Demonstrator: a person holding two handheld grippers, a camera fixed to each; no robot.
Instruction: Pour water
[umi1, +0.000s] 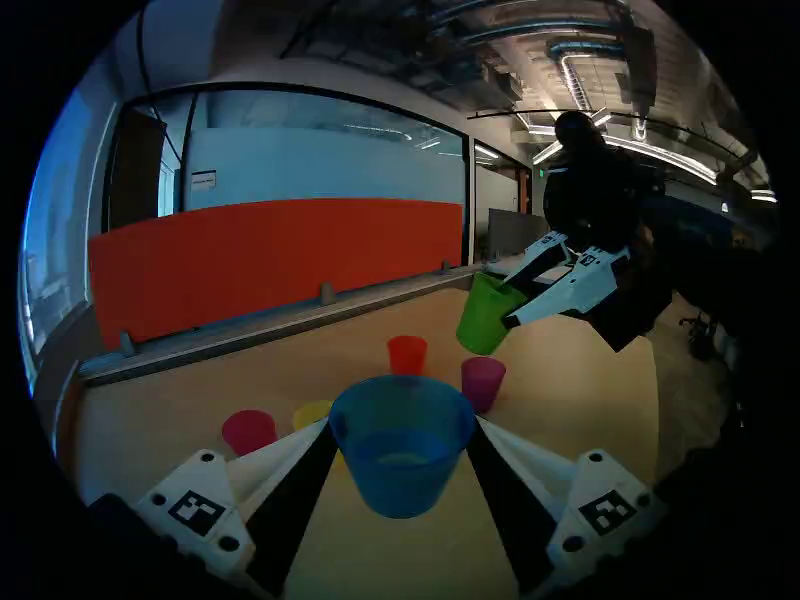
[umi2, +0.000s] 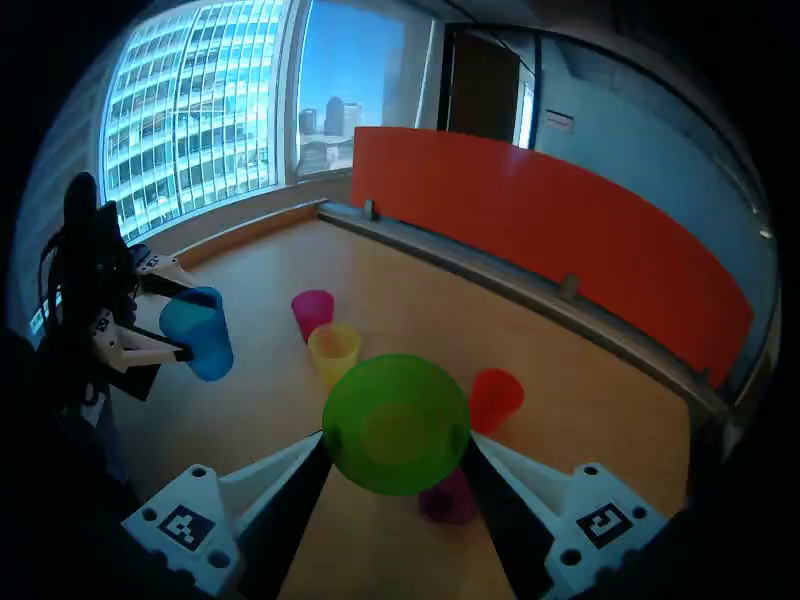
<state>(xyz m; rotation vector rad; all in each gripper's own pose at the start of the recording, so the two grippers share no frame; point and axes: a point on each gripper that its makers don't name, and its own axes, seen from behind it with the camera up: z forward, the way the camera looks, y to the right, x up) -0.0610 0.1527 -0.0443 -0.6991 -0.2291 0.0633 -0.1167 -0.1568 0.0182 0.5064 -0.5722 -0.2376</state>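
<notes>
Left jaws are clamping a blue plastic cup (umi1: 402, 420) of water (umi1: 402, 480), right jaws a green plastic cup (umi2: 396, 423). I'm planning close rims, slow tilt.

Purple cup (umi2: 447, 498) mostly hidden behind the green cup (umi2: 396, 423)

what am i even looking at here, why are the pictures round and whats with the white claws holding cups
There is no robot here. A person holds a two-finger gripper in each hand, and each gripper carries a fisheye camera that looks along its fingers, hence the round pictures. The left gripper view shows the left gripper clamped on a blue cup that seems to hold some water. Farther off is the right gripper holding a green cup. The right gripper view is the same scene seen from the other hand. On the wooden table stand four small cups: red, purple, pink and yellow.
</notes>
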